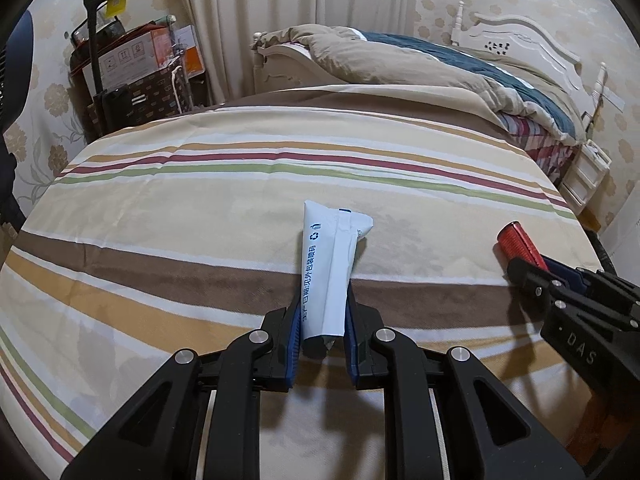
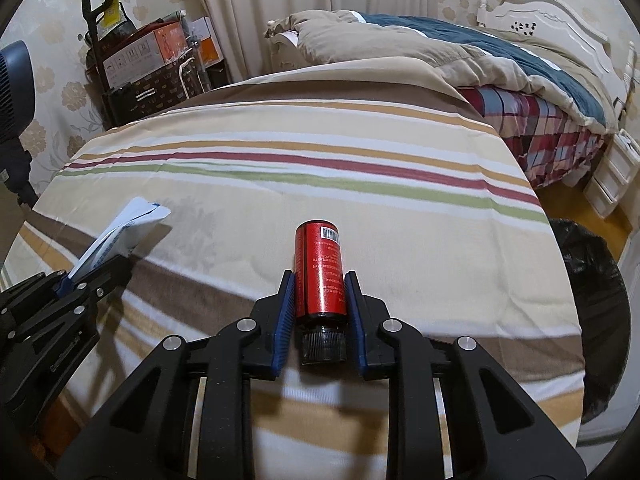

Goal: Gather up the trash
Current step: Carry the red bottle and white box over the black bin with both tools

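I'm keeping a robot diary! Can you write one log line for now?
left tongs: shut on white tube | right tongs: shut on red bottle | bin: right of bed

Both wrist views angled steeply down, close over striped bed cover (image 1: 200,208), facing curtain (image 1: 248,20) and headboard (image 1: 532,40). Left view: right gripper (image 1: 520,260) at its right edge. Right view: left gripper (image 2: 84,280) at its left edge. Shared: cover, quilt (image 2: 440,48), boxes (image 2: 136,56).
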A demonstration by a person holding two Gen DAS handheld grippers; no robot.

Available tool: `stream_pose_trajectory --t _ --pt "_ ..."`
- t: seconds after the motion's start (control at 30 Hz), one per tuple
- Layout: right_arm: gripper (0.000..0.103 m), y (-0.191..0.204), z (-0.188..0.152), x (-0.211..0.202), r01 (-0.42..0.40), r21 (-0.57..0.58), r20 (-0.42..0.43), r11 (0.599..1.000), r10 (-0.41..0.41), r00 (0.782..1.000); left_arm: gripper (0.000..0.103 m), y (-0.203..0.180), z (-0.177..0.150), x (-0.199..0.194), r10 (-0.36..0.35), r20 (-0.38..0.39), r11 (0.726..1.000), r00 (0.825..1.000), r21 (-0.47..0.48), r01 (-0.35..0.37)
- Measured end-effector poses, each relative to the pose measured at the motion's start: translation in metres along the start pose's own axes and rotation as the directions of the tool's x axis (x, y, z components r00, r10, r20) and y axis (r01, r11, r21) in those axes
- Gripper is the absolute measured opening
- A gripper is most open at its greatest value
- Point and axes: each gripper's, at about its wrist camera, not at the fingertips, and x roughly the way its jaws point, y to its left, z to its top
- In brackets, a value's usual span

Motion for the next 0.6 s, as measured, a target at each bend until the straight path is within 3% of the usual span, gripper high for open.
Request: stream_pose_trajectory --t 0.6 --pt "0.024 -0.030 -0.041 -0.044 0.033 0.056 0.042 0.998 -0.035 0.998 0.018 -0.045 -0.028 -0.031 -0.058 0.038 0.996 0.998 0.068 0.055"
